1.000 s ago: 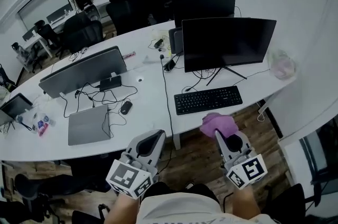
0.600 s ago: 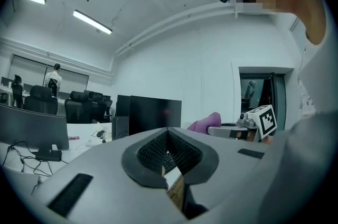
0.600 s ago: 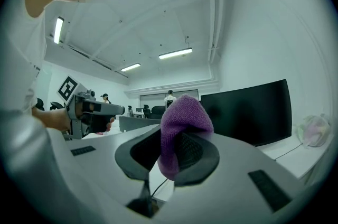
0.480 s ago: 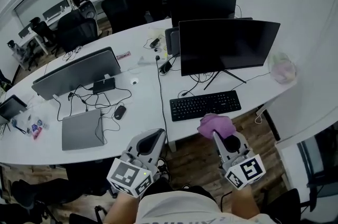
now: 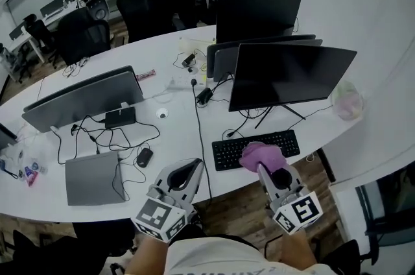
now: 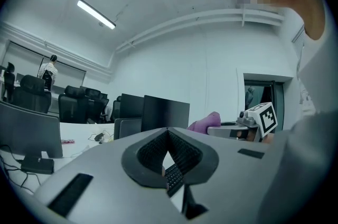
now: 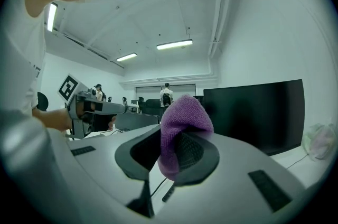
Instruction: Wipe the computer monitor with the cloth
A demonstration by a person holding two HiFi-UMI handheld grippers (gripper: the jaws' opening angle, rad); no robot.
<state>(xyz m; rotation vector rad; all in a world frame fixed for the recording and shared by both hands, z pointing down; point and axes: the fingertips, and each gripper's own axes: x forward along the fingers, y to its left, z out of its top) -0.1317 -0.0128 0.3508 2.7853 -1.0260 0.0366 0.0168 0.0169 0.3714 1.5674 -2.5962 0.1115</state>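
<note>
Across the white office desk, a keyboard lies before the monitor.

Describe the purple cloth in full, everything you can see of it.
The purple cloth looks like soft, nubby microfibre, bunched into a rounded lump rather than spread flat. It is pinched between the jaws of the right hand-held gripper, most of it bulging up above them and a short end hanging below. Nothing else touches it. In the head view it shows over the near edge of the black keyboard, well short of the wide black monitor.
</note>
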